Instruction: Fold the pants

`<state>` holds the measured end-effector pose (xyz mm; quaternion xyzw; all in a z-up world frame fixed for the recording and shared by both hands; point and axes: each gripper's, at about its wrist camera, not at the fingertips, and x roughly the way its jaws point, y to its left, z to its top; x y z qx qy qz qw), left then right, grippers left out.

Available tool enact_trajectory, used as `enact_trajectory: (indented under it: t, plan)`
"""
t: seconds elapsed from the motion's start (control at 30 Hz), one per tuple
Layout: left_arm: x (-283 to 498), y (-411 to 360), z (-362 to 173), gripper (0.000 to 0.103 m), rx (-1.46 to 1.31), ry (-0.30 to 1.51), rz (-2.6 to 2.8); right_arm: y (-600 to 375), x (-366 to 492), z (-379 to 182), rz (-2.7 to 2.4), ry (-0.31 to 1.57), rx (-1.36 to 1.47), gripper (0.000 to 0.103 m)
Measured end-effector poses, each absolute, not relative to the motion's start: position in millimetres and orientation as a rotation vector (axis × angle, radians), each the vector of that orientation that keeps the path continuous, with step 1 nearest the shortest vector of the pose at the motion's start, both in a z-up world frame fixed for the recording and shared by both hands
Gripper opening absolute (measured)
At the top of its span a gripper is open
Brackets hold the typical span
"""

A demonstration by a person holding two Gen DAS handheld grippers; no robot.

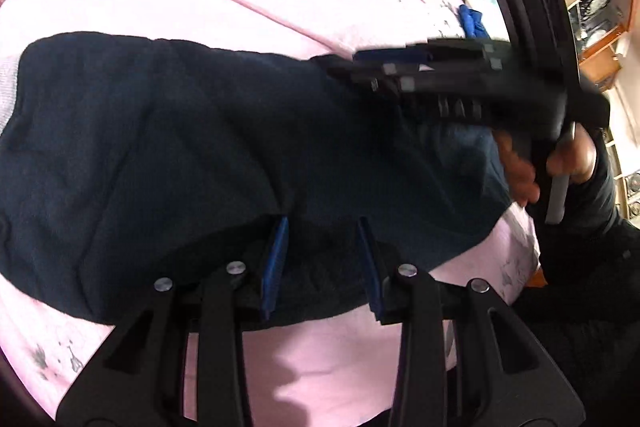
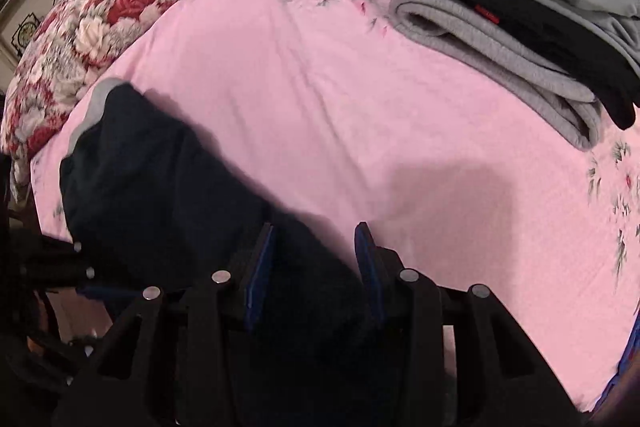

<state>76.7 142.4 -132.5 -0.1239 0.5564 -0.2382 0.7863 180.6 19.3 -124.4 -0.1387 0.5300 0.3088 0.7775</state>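
Both grippers pointed steeply down at the bed. The left gripper hung over the near edge of the dark navy pants, its jaws standing partly apart with the cloth lying under and between the blue pads; the pads did not appear to press on it. The right gripper stood over the right end of the pants, jaws likewise partly apart, dark cloth in the gap, no clamp evident. In the left wrist view the right gripper appeared motion-blurred at the pants' far right edge, held by a hand in a dark sleeve. The pants lay folded in a broad band across the pink bedsheet, a grey waistband edge showing at the left end. The sheet behind the pants lay bare up to the stack of folded clothes at the far right, grey and black layers, well apart from the pants. A floral quilt bordered the sheet at the far left, near the waistband end. The near edge of the pants ran just short of the bed's front edge, with a strip of pink sheet showing under the left gripper.
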Motion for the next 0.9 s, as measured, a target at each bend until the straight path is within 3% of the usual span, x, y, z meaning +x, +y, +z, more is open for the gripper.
enact_trajectory:
  t: [0.33, 0.43, 0.53, 0.77, 0.9]
  plan:
    - [71, 155, -134, 0.035, -0.288, 1.188, -0.565, 8, 148, -130, 0.711, 1.213, -0.169, 0.040]
    - [72, 156, -135, 0.035, -0.297, 1.184, -0.570, 7, 145, -129, 0.724, 1.212, -0.161, 0.032]
    - [72, 156, -134, 0.035, -0.297, 1.186, -0.569, 5, 145, -125, 0.706, 1.165, -0.171, 0.012]
    - [73, 156, -134, 0.035, -0.311, 1.185, -0.550, 10, 174, -100, 0.643, 1.044, -0.191, 0.007]
    - [74, 156, -136, 0.035, -0.328, 1.192, -0.541, 23, 184, -132, 0.609, 1.086, -0.253, 0.008]
